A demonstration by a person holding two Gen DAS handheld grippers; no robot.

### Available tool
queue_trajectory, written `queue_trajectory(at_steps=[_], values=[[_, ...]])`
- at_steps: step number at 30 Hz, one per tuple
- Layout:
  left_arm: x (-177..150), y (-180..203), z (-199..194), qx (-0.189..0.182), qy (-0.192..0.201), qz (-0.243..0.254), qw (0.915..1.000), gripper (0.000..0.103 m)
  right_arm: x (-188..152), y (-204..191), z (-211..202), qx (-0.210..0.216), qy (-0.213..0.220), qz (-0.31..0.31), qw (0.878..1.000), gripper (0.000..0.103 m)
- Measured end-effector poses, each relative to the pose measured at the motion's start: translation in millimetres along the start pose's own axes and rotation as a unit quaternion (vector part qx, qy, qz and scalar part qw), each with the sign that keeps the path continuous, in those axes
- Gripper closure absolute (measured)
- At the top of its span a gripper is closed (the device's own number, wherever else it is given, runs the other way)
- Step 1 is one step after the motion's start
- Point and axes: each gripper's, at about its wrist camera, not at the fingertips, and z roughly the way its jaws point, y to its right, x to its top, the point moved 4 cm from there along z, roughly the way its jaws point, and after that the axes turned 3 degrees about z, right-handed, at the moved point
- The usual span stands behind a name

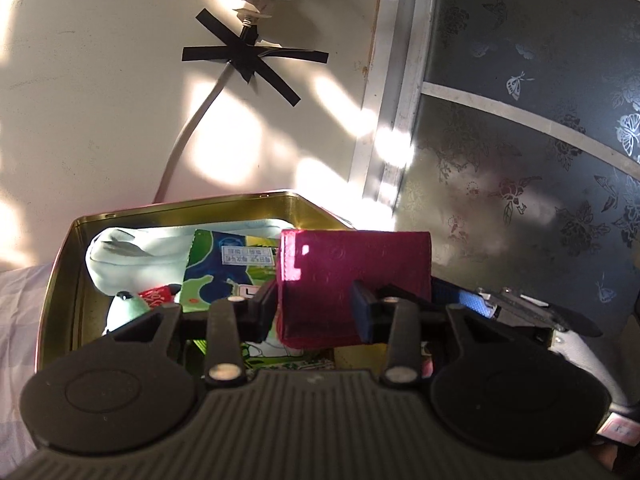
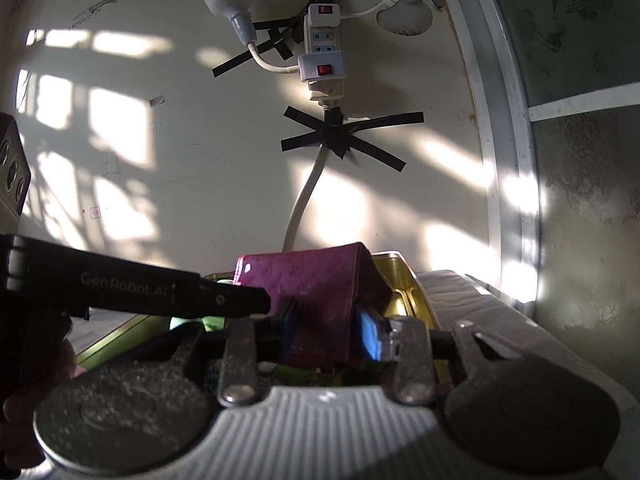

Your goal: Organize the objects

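Cream wall [image 2: 180, 184] dappled with sunlight, taped power strip [image 2: 322, 56], frosted patterned window [image 1: 520, 120], white frame [image 1: 394, 92]

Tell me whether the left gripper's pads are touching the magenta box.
Touching. The left wrist view shows the left gripper with both pads pressed against opposite sides of the magenta box, holding it above the gold tin.

Black ribbed left gripper [image 1: 316, 312], blue-padded fingers [image 1: 362, 316]
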Motion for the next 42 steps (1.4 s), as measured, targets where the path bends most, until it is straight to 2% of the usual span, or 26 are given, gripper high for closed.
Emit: queue_trajectory(at_steps=[2,6,9,12,18,25,32,40,42], values=[[0,0,3,0.046,-0.003,0.018,0.9988,0.050,-4,3,12,-0.015,-0.012,0.002,1.000,0.062],[0,-15,0,0.104,-0.025,-0.008,0.9943,0.045,-6,-2,16,-0.025,-0.014,-0.010,1.000,0.058],[-3,-22,-14,0.128,-0.026,-0.017,0.9913,0.043,-4,-3,4,-0.026,-0.004,0.004,1.000,0.046],[-8,-23,-30,0.149,-0.024,-0.014,0.9885,0.038,-4,-6,-13,-0.029,0.005,0.020,0.999,0.046],[-26,-19,-58,0.169,-0.017,0.004,0.9855,0.033,-14,-23,-42,-0.027,0.014,0.028,0.999,0.046],[-48,-15,-85,0.178,-0.012,-0.002,0.9839,0.027,-38,-41,-70,-0.041,0.018,0.045,0.998,0.046],[-73,-15,-103,0.188,-0.008,-0.005,0.9822,0.022,-58,-46,-85,-0.052,0.004,0.062,0.997,0.044],[-98,-29,-123,0.218,0.000,-0.011,0.9759,0.011,-65,-60,-97,-0.065,0.008,0.047,0.997,0.032],[-102,-33,-127,0.220,0.001,-0.013,0.9755,0.005,-67,-66,-98,-0.065,0.005,0.043,0.997,0.029]])
